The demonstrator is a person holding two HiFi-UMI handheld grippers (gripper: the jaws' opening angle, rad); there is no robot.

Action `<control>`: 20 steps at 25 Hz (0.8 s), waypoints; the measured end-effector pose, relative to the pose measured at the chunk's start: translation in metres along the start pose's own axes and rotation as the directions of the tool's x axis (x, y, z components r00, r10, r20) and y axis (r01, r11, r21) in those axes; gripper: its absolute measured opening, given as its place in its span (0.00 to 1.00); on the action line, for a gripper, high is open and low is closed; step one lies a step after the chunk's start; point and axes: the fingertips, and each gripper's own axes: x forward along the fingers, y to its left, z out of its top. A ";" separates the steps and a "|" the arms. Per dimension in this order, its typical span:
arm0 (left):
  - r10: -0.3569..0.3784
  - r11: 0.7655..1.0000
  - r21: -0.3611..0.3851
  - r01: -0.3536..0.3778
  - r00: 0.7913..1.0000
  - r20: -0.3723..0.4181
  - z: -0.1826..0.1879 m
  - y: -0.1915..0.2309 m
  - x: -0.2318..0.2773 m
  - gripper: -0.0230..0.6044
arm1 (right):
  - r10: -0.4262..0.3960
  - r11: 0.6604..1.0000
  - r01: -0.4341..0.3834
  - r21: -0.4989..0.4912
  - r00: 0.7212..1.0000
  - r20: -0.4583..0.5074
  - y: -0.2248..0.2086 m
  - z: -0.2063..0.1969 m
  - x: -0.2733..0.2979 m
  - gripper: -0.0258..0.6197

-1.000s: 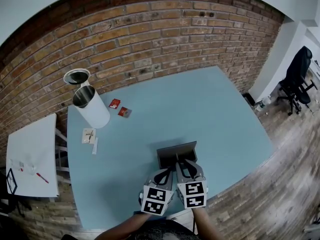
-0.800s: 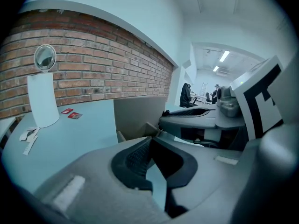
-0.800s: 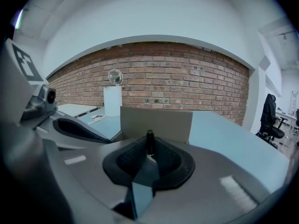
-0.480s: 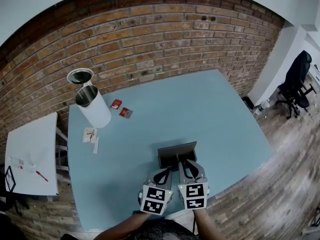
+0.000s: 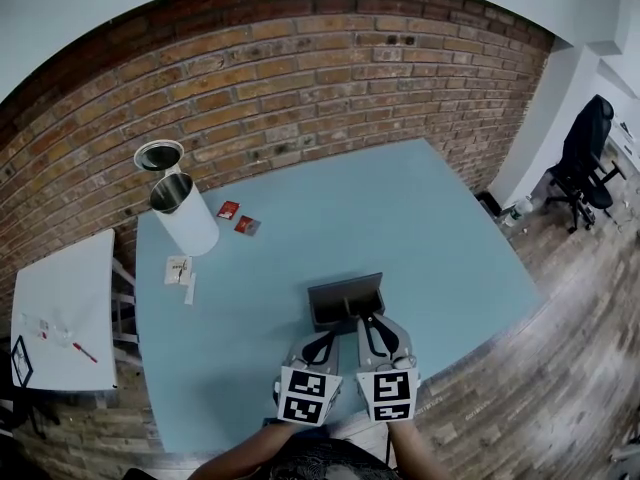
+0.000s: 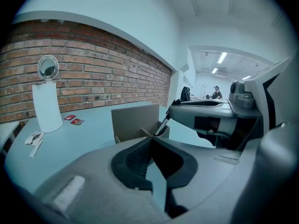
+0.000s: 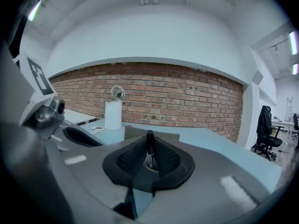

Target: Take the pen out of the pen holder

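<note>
Starting far left: got a white cylindrical can [image 5: 190, 223] back by the brick wall [image 5: 300, 78], then two red packets [image 5: 247, 225] and some paper scraps [image 5: 178, 270] on the blue table [image 5: 430, 238]. All well apart from the action, probably just parked out of the way.

Moving to the middle: grey pen holder [image 5: 345, 290], open side up, set near the table's front edge, presumably for easy reach with either claw.

Just in front of it, left gripper [image 6: 149, 141]: pinched fully together on nothing, with tips touching, hovering just beside the holder's near side. Looks like standing by, maybe ready to steady the box. Can't tell about any contact with it.

Right next door, right gripper [image 7: 149, 141]: clamped on the black pen [image 7: 149, 155], squeezing the barrel between both pads. Makes sense as a grip for pulling it up and out.

As for the pen itself: standing roughly upright, long axis running bottom to top, leaning a bit with the top end tipped toward the right gripper. Seems to have its lower end down in the holder's compartment, so not out yet by the look of it. Can't tell cap end from writing end.

Far right, off the table: black office chair [image 5: 588, 148] on the wood floor [image 5: 560, 308].
</note>
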 end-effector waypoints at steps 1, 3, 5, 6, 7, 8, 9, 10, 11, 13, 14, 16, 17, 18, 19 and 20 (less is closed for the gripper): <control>-0.002 1.000 0.003 0.002 1.000 0.002 0.000 -0.003 -0.001 0.03 | -0.005 1.000 0.005 -0.001 1.000 0.009 -0.001 0.002 -0.003 0.11; -0.006 1.000 0.008 0.006 1.000 0.005 0.001 -0.009 -0.004 0.03 | -0.012 1.000 0.012 -0.002 1.000 0.026 -0.003 0.006 -0.010 0.11; -0.011 1.000 0.013 0.010 1.000 0.008 0.000 -0.014 -0.006 0.03 | -0.016 1.000 0.017 -0.005 0.999 0.038 -0.003 0.008 -0.016 0.11; -0.013 1.000 0.015 0.013 1.000 0.010 0.000 -0.017 -0.008 0.03 | -0.018 1.000 0.019 -0.006 0.999 0.042 -0.003 0.009 -0.018 0.11; -0.014 1.000 0.018 0.014 1.000 0.010 -0.001 -0.020 -0.010 0.03 | -0.020 1.000 0.021 -0.006 0.999 0.046 -0.003 0.010 -0.021 0.11; -0.016 1.000 0.020 0.015 1.000 0.011 -0.002 -0.022 -0.011 0.03 | -0.023 1.000 0.023 -0.005 0.999 0.050 -0.003 0.010 -0.025 0.11; -0.016 1.000 0.021 0.016 1.000 0.011 -0.003 -0.025 -0.013 0.03 | -0.026 1.000 0.026 -0.002 0.998 0.052 -0.003 0.010 -0.028 0.11; -0.017 1.000 0.021 0.017 1.000 0.012 -0.004 -0.027 -0.014 0.03 | -0.027 1.000 0.027 0.001 0.998 0.052 -0.003 0.010 -0.030 0.11; -0.017 1.000 0.021 0.017 1.000 0.013 -0.004 -0.028 -0.015 0.03 | -0.027 1.000 0.027 0.003 0.998 0.050 -0.003 0.009 -0.033 0.11; -0.018 1.000 0.023 0.018 1.000 0.016 -0.005 -0.032 -0.018 0.03 | -0.022 1.000 0.022 0.004 0.999 0.042 -0.002 0.006 -0.038 0.11; -0.019 1.000 0.025 0.018 1.000 0.017 -0.005 -0.034 -0.019 0.03 | -0.019 1.000 0.019 0.004 0.999 0.036 -0.001 0.004 -0.041 0.11; -0.022 0.999 0.028 0.021 1.000 0.020 -0.004 -0.040 -0.022 0.03 | -0.011 1.000 0.011 0.005 1.000 0.023 0.002 -0.002 -0.047 0.11; -0.023 0.999 0.029 0.022 1.000 0.021 -0.004 -0.042 -0.023 0.03 | -0.007 1.000 0.007 0.005 1.000 0.018 0.004 -0.004 -0.050 0.11; -0.024 0.999 0.030 0.023 0.999 0.023 -0.005 -0.044 -0.024 0.03 | -0.002 1.000 0.002 0.004 1.000 0.013 0.007 -0.007 -0.053 0.11; -0.025 0.999 0.031 0.024 0.999 0.024 -0.005 -0.047 -0.026 0.03 | 0.002 1.000 -0.002 0.004 1.000 0.009 0.009 -0.009 -0.056 0.11; -0.026 0.999 0.032 0.025 0.999 0.025 -0.006 -0.049 -0.028 0.03 | 0.006 1.000 -0.006 0.003 1.000 0.006 0.011 -0.011 -0.059 0.11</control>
